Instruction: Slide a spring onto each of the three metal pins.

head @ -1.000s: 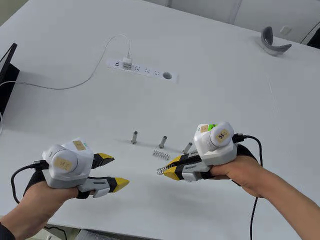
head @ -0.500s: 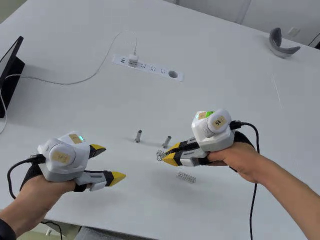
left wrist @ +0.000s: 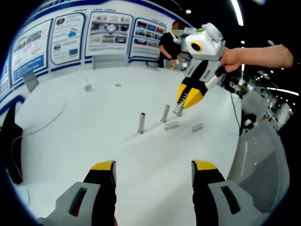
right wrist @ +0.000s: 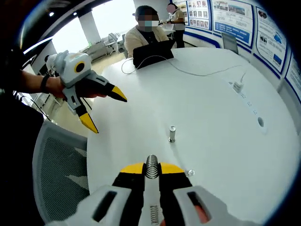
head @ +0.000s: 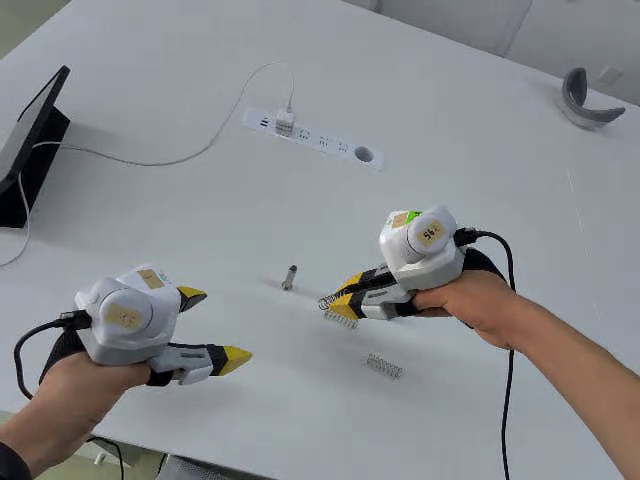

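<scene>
My right gripper [head: 338, 299] is shut on a small spring [head: 325, 300], which sticks out past its yellow tips, as the right gripper view [right wrist: 151, 165] confirms. One upright metal pin [head: 290, 277] stands just left of it; the left gripper view holds two pins [left wrist: 141, 123] [left wrist: 165, 113], the nearer to the held spring [left wrist: 178, 109] almost under it. Two loose springs [head: 341, 318] [head: 383, 366] lie on the white table [head: 450, 150]. My left gripper [head: 213, 325] hovers open at the lower left, nothing between its jaws [left wrist: 153, 165].
A white power strip [head: 310, 140] with a plugged cable lies at the back. A dark monitor [head: 30, 135] stands at the left edge, and a grey curved object [head: 588, 100] rests far right. A person sits at a laptop [right wrist: 153, 52] across the table.
The right gripper has carried the held spring up and left over the pins, hiding two of them in the head view. The left gripper has barely moved. The camera has shifted.
</scene>
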### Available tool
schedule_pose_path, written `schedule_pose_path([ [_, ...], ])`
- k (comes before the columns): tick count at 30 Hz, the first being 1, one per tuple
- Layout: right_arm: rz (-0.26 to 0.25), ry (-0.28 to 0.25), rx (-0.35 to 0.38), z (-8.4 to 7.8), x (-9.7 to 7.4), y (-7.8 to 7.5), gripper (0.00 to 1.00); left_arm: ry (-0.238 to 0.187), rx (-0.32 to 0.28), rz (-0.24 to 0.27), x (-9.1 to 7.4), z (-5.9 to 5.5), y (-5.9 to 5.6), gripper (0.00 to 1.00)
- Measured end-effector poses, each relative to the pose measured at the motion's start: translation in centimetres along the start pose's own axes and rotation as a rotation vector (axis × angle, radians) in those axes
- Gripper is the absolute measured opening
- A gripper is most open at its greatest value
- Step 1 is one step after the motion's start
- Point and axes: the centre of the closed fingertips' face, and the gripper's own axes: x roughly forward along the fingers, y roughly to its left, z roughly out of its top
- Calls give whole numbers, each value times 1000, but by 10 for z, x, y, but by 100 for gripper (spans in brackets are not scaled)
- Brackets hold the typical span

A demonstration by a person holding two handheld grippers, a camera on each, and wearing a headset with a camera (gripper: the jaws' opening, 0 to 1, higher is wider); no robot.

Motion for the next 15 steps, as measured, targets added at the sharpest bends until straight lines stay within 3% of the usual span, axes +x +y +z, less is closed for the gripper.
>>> schedule_pose_path([
  [15, -2, 33, -45, 17, 11, -29, 12, -4, -12, 21, -4, 0, 6, 73],
])
